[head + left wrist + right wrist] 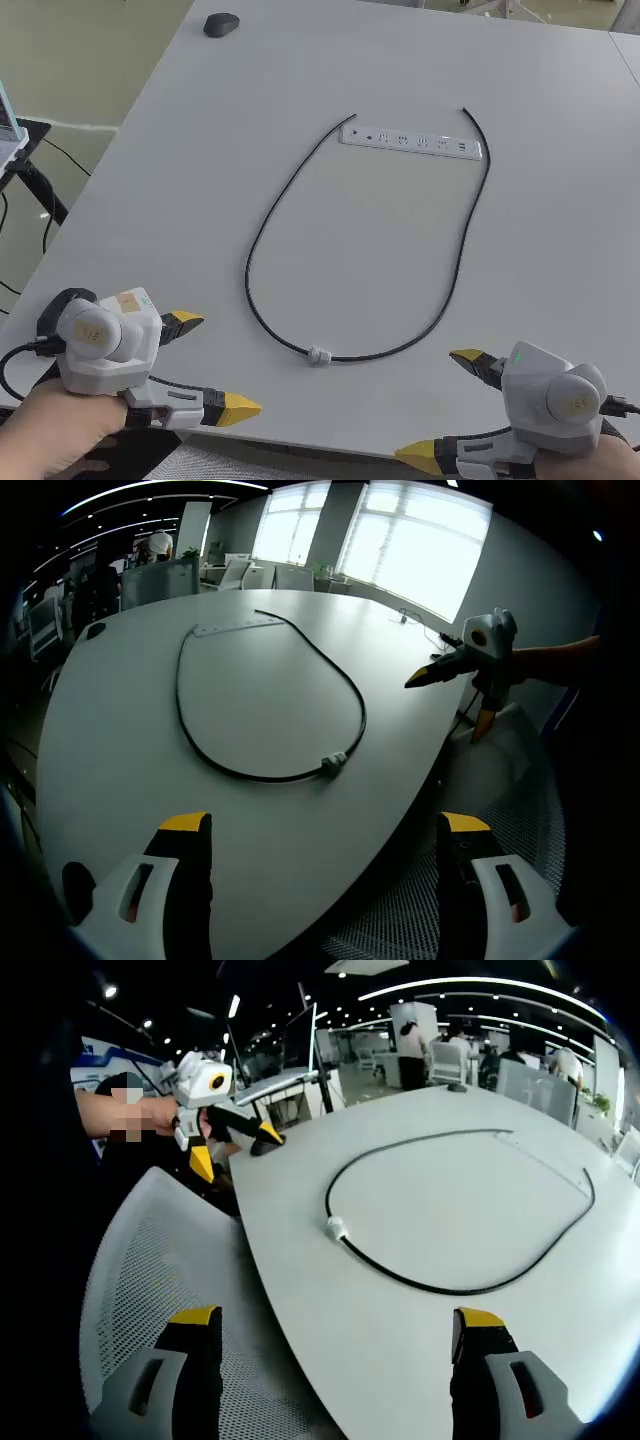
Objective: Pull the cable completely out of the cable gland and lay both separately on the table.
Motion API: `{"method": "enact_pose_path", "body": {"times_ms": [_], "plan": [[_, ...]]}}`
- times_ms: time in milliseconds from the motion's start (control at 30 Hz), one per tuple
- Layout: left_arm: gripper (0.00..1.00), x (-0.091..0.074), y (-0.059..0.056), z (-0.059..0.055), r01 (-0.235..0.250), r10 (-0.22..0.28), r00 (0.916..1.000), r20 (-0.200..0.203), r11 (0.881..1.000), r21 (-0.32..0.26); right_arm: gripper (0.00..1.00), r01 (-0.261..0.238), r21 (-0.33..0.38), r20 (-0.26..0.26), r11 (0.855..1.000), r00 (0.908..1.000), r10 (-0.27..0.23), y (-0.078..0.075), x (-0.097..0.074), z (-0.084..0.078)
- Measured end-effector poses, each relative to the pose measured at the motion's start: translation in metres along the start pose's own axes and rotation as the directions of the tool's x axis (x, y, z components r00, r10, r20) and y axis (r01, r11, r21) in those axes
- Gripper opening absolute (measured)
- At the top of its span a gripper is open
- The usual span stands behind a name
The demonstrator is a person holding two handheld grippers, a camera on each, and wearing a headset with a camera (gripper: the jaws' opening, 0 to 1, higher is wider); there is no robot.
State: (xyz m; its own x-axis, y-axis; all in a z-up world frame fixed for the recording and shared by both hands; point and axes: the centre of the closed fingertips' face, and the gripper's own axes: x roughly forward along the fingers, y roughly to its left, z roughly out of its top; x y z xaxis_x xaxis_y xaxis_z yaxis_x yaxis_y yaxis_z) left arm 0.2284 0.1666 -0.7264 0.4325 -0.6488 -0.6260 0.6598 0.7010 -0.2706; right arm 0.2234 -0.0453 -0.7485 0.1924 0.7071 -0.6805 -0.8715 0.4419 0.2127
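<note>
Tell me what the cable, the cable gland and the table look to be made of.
The cable has a black matte jacket lying in a loose loop, likely rubber or PVC. The cable gland is a small light grey fitting, probably plastic. The table has a smooth pale grey top, faint sheen, likely laminate.

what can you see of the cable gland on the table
The cable gland is a small, pale grey-white fitting, plastic by its look; finer detail is too small to tell. It lies on its side on the white table, near the front edge, threaded on the black cable at the near bend of its loop, with cable running out of both ends. The left gripper and right gripper are open and apart from it.
</note>
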Motion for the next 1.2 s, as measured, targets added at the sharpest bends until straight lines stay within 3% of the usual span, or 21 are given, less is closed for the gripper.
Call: {"method": "enact_pose_path", "body": {"times_ms": [200, 533, 1033, 1200], "plan": [[0.9, -0.001, 0.001, 0.0, -0.006, 0.006, 1.0, 0.002, 1.0, 0.002, 0.96, -0.004, 0.012, 0.012, 1.0, 0.9999, 0.004, -0.001, -0.001, 0.004], [0.9, 0.0, 0.0, 0.001, -0.006, 0.006, 1.0, 0.006, 1.0, 0.005, 0.95, 0.002, -0.005, -0.014, 1.0, 0.9999, -0.002, -0.001, 0.0, 0.0], [0.9, 0.004, -0.002, 0.002, 0.0, 0.0, 1.0, -0.005, 1.0, 0.009, 0.93, -0.004, -0.035, -0.009, 0.999, 0.9999, 0.004, -0.005, 0.013, 0.016], [0.9, 0.003, -0.002, 0.002, 0.001, -0.001, 1.0, 0.0, 1.0, 0.007, 0.88, -0.017, -0.051, -0.02, 0.999, 0.9997, 0.016, -0.004, 0.021, 0.023]]}}
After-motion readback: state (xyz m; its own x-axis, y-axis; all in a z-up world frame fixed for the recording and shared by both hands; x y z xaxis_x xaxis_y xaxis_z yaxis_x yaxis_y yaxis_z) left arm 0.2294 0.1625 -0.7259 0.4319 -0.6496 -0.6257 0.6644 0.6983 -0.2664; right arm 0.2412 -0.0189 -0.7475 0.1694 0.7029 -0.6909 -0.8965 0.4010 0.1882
